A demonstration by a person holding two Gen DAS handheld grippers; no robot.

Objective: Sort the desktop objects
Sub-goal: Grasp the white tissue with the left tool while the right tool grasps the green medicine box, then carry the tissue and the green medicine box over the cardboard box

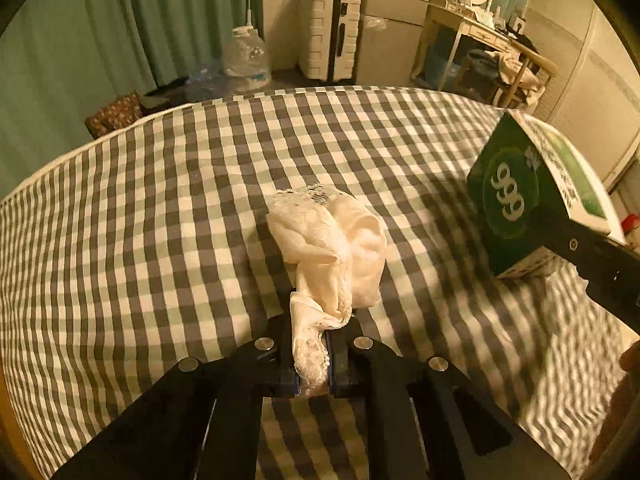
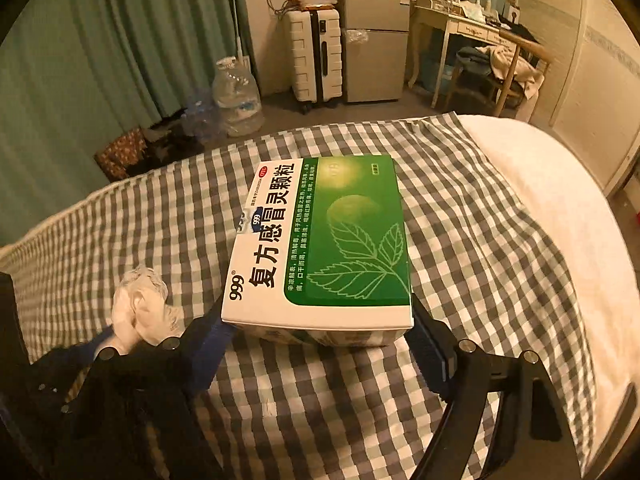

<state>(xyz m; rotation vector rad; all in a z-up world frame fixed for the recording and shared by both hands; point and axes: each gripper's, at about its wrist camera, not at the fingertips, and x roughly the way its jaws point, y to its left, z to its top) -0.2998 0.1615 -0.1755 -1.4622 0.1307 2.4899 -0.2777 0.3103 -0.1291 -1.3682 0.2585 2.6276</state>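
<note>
Left gripper (image 1: 311, 354) pinches white lace cloth (image 1: 334, 248) by one corner above checked bedspread (image 1: 160, 200); thin hold, could slip free. Right gripper (image 2: 320, 340) clamps green medicine box (image 2: 324, 240) across its width; box could tilt out. No container in view.

Home bedrm: bed (image 1: 200, 184), suitcase (image 1: 328, 36), fridge (image 2: 374, 40).
</note>
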